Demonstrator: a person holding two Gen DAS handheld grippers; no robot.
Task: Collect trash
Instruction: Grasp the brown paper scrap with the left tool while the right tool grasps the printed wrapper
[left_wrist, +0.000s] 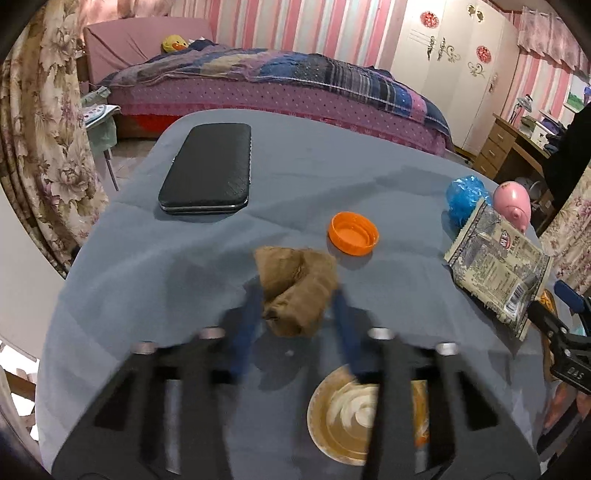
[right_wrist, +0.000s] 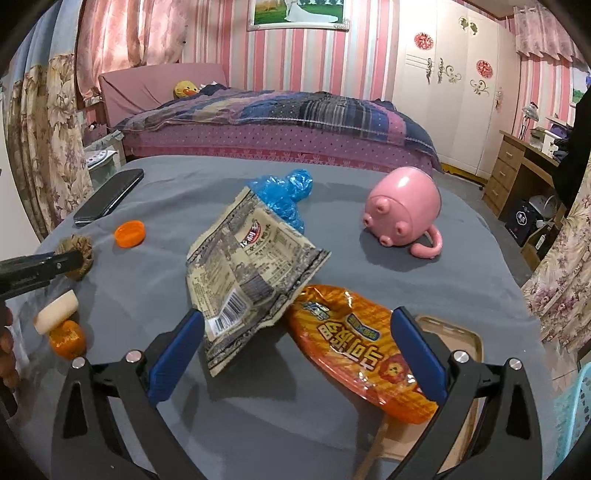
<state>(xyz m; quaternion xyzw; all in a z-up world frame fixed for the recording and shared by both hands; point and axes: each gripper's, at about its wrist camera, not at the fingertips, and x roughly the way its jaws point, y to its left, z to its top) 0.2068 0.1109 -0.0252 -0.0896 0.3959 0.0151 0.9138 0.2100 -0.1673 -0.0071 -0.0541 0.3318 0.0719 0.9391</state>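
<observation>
My left gripper is shut on a crumpled brown paper wad, which also shows at the left of the right wrist view. My right gripper is open, low over the grey cloth, with a beige printed snack wrapper and an orange snack bag between its fingers. An orange bottle cap lies beyond the wad. A crumpled blue plastic bag lies behind the wrapper.
A black phone case lies at the far left of the table. A pink pig toy lies at the right. A tipped cup lies under my left gripper. A clear phone case lies at the table's right edge. A bed stands behind.
</observation>
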